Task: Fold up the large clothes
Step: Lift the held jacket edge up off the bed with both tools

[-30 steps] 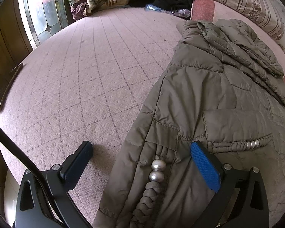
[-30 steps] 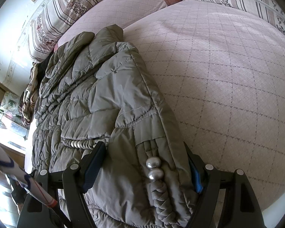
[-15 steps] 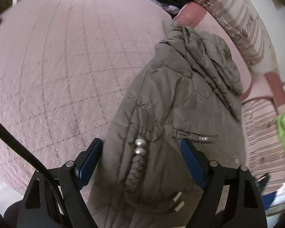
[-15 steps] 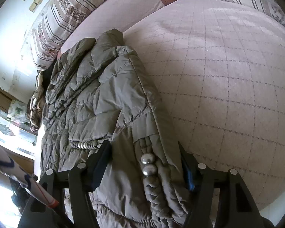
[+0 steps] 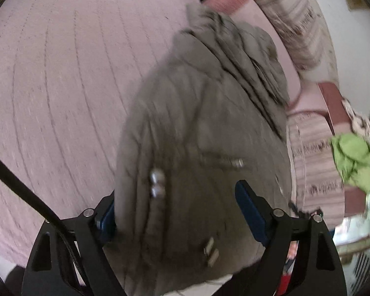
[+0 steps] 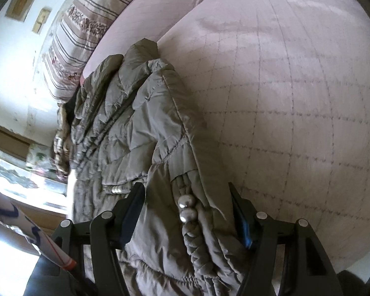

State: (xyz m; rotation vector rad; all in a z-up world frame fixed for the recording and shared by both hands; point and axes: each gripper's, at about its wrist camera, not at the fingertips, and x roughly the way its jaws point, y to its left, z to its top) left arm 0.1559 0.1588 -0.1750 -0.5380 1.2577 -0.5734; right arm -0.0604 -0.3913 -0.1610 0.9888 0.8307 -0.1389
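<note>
Olive-grey quilted nylon, puffy and creased, makes up the padded jacket (image 6: 145, 133) that lies lengthwise on the bed (image 6: 296, 86), whose pale pink cover is stitched in a diamond grid. The jacket's hem is at the near edge of the bed and its rumpled hood end reaches toward the far striped pillows (image 6: 81, 32). The right claw (image 6: 187, 209) is closed on a thick fold of the hem: both black fingers, the right one faced with a blue pad, press into the fabric, and between them runs a braided cord (image 6: 190, 241) carrying two round silver beads (image 6: 186, 208). The left claw (image 5: 175, 212) straddles the other hem corner; this view is motion-blurred. Its left blue pad sits against the jacket's edge, while its right pad stands over the cloth, so whether it truly grips cannot be told. Two beads (image 5: 157, 182) and flat metal cord ends (image 5: 211, 251) show there too. A crumpled green cloth (image 5: 352, 157) lies far right, beyond the bed.
</note>
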